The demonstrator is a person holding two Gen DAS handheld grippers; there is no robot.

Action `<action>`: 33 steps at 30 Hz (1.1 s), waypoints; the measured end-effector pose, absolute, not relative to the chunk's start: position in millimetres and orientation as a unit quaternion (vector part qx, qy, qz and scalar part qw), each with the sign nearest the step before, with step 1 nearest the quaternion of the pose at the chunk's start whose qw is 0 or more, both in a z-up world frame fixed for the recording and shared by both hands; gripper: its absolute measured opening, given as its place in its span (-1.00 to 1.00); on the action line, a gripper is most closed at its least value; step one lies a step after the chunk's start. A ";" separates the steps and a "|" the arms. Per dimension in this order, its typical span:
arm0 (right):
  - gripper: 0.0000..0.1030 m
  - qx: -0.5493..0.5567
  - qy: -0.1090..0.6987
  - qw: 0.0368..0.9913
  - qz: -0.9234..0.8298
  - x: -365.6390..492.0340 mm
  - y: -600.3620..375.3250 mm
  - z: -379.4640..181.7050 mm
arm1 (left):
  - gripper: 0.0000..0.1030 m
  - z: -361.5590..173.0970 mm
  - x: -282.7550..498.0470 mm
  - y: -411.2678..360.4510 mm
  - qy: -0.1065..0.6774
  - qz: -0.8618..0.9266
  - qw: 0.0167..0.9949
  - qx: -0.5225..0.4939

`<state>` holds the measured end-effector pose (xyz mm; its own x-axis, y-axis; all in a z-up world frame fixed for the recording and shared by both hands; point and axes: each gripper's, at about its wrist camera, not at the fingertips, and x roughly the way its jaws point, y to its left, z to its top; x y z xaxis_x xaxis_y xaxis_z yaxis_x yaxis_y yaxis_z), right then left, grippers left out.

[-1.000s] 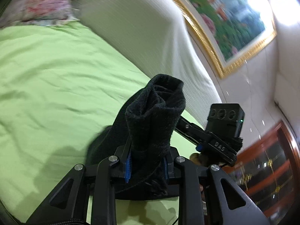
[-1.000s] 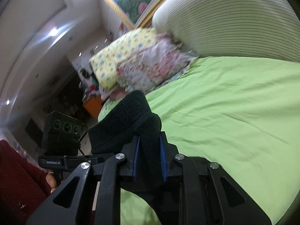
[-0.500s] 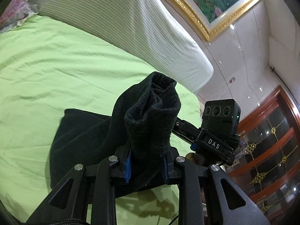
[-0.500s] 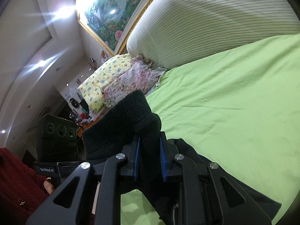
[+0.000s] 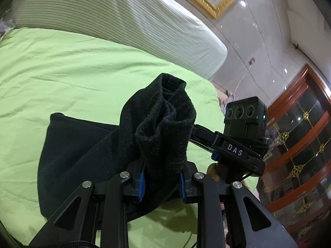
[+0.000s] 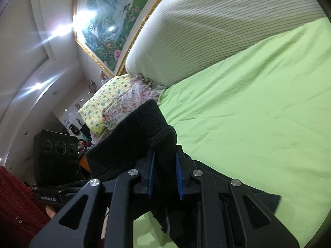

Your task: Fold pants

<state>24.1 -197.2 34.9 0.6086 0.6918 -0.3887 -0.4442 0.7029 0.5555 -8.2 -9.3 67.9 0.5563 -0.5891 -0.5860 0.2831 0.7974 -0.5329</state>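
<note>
The black pants [image 5: 82, 155] hang over a green bed sheet [image 5: 62, 72], held up at one end by both grippers. My left gripper [image 5: 161, 183] is shut on a bunched edge of the pants [image 5: 165, 124] that sticks up between its blue pads. My right gripper [image 6: 164, 175] is shut on another bunched edge [image 6: 140, 128]. The rest of the cloth drapes down onto the sheet, at the lower left in the left wrist view and at the lower right in the right wrist view [image 6: 258, 200]. The right gripper's camera block [image 5: 244, 122] shows to the right of the left gripper.
A white striped headboard cushion [image 5: 124, 20] runs along the far side of the bed. Flowered pillows [image 6: 115, 105] lie at the bed's left end. A gold-framed painting [image 6: 115, 20] hangs above. A wooden glass cabinet [image 5: 300, 144] stands to the right.
Both grippers have lifted and tilted with the pants still held. More of the black cloth now lies spread on the sheet below them.
</note>
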 end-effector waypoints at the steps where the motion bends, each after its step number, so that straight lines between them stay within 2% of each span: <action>1: -0.62 0.207 0.303 0.873 0.320 24.6 -200.2 33.1 | -0.54 65.3 -5.9 -15.5 0.401 -0.253 0.860 -0.187; 9: -0.61 0.225 0.317 0.873 0.293 17.2 -218.5 17.1 | -0.54 52.4 -1.6 -39.8 0.412 -0.253 0.863 -0.146; 10: -0.56 0.225 0.320 0.874 0.288 15.9 -219.9 15.2 | -0.54 50.1 -1.2 -42.9 0.414 -0.253 0.863 -0.142; 16: -0.55 0.183 0.344 0.891 0.233 2.6 -221.6 13.6 | -0.47 38.2 -0.1 -62.3 0.424 -0.257 0.861 -0.115; 19: -0.55 0.174 0.343 0.899 0.211 -5.6 -224.9 16.1 | -0.31 34.4 -1.8 -67.3 0.425 -0.262 0.860 -0.104; 21: -0.55 0.164 0.344 0.906 0.183 -11.7 -226.9 19.2 | 0.02 32.7 -4.3 -67.5 0.428 -0.272 0.856 -0.105; 23: -0.40 0.149 0.347 0.914 0.147 -17.6 -228.8 20.7 | 0.22 30.8 -4.6 -66.0 0.433 -0.285 0.848 -0.112; 25: -0.10 0.142 0.350 0.918 0.119 -22.9 -229.9 21.3 | 0.24 31.6 -7.4 -65.5 0.434 -0.290 0.845 -0.115; 33: 0.26 0.138 0.345 0.927 0.057 -42.7 -227.7 27.8 | 0.37 39.8 -10.2 -55.8 0.432 -0.291 0.845 -0.122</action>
<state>-42.7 -227.7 27.8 0.7557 0.2002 -0.6236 -0.0102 0.9556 0.2945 -10.2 -55.8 39.8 0.4574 -0.5969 -0.6592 0.3851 0.8011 -0.4582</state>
